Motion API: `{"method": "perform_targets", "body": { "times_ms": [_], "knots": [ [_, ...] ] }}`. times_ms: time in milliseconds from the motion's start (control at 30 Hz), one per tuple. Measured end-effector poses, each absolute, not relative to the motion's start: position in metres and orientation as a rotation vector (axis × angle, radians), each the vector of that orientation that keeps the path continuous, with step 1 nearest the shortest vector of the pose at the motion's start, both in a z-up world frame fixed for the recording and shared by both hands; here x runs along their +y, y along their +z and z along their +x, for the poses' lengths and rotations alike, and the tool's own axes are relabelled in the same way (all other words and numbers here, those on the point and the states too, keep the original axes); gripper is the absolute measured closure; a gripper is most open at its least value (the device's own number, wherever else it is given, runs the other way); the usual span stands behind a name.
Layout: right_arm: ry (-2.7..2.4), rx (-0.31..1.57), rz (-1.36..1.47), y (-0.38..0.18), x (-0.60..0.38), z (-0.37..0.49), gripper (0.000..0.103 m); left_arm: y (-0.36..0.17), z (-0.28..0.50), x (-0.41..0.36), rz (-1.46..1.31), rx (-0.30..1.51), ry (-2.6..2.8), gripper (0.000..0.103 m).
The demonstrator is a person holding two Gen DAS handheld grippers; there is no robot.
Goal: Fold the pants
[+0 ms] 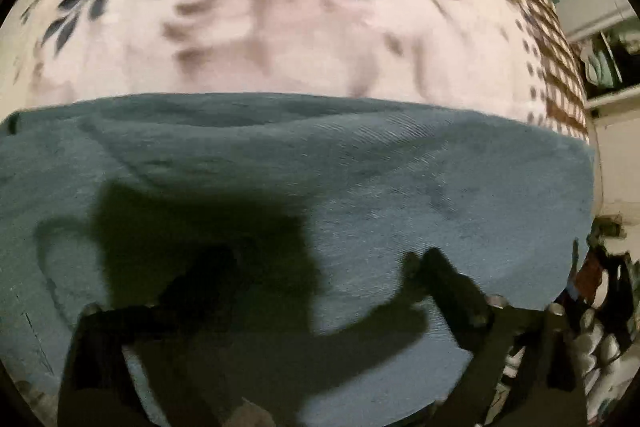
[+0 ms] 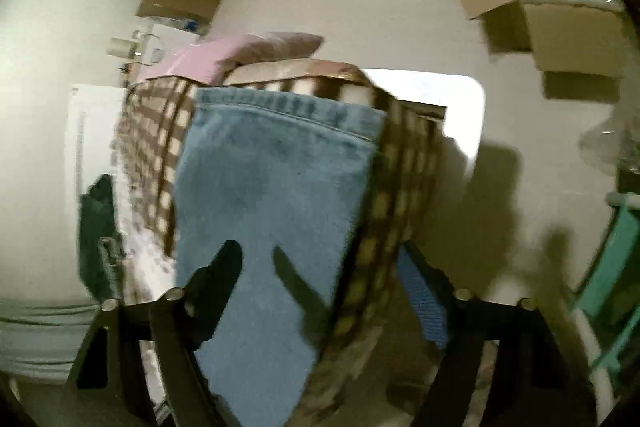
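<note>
Blue denim pants (image 1: 320, 163) lie flat across the lower half of the left wrist view, on a floral and checked blanket (image 1: 280, 39). Their straight edge runs left to right. My left gripper (image 1: 324, 259) hangs over the denim, pointing down, jaws wide open and holding nothing. Its shadow falls on the cloth. In the right wrist view a pant leg (image 2: 272, 179) stretches away, with its stitched hem at the far end. My right gripper (image 2: 318, 249) is open above this leg, one black finger on each side, and the pads are clear of the cloth.
The checked blanket (image 2: 148, 147) drapes over the edge beside the leg, with a pink pillow (image 2: 248, 51) beyond. Cardboard boxes (image 2: 560, 27) stand on the pale floor, and a teal frame (image 2: 612, 267) is at right. Shelves (image 1: 608, 59) and clutter (image 1: 600, 327) lie past the blanket's right edge.
</note>
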State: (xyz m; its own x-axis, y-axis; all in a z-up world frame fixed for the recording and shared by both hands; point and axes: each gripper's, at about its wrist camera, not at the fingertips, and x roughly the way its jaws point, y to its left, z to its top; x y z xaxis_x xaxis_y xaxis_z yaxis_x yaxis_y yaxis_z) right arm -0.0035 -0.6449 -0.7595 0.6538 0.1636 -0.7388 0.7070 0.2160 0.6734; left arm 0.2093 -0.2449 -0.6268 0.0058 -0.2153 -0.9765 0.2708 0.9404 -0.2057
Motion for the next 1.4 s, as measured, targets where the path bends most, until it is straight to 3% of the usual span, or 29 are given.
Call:
{"method": "perform_targets", "body": {
  "times_ms": [33,100,233,467,533,567,900,1000,1067,1267,1333,1400],
  "knots": [
    [-0.427,0.804,1.331,-0.758,-0.646,-0.003,0.050,-0.629,0.208,-0.250,0.091,1.522,-0.378,0.000],
    [-0.406,0.765,1.328,-0.753,-0.644,0.000,0.057,-0.630,0.206,-0.255,0.129,1.522,-0.355,0.000],
    [-0.336,0.687,1.375,-0.739,-0.638,0.003,0.059,-0.635,0.210,-0.268,0.131,1.536,-0.289,0.000],
    [-0.337,0.763,1.376,-0.764,-0.649,0.016,0.058,-0.637,0.214,-0.274,0.102,1.569,-0.198,0.000],
    [-0.288,0.674,1.441,-0.768,-0.648,0.023,0.073,-0.642,0.226,-0.289,0.096,1.572,-0.188,0.000],
    [-0.254,0.625,1.471,-0.765,-0.649,0.022,0.074,-0.643,0.228,-0.290,0.094,1.572,-0.184,0.000],
    [-0.192,0.608,1.545,-0.788,-0.652,0.040,0.066,-0.650,0.231,-0.302,0.064,1.551,-0.138,0.000],
    [-0.143,0.568,1.502,-0.773,-0.645,0.051,0.079,-0.652,0.234,-0.302,0.052,1.557,-0.117,0.000],
    [-0.109,0.551,1.465,-0.759,-0.638,0.059,0.079,-0.651,0.236,-0.297,0.043,1.559,-0.102,0.000],
    [-0.177,0.745,1.313,-0.763,-0.626,0.104,0.076,-0.655,0.246,-0.295,0.029,1.570,-0.086,0.000],
    [-0.234,0.793,1.296,-0.768,-0.626,0.113,0.087,-0.657,0.250,-0.294,0.029,1.578,-0.089,0.000],
    [-0.272,0.783,1.302,-0.761,-0.623,0.113,0.091,-0.656,0.255,-0.294,0.031,1.596,-0.100,0.000]
  ]
}}
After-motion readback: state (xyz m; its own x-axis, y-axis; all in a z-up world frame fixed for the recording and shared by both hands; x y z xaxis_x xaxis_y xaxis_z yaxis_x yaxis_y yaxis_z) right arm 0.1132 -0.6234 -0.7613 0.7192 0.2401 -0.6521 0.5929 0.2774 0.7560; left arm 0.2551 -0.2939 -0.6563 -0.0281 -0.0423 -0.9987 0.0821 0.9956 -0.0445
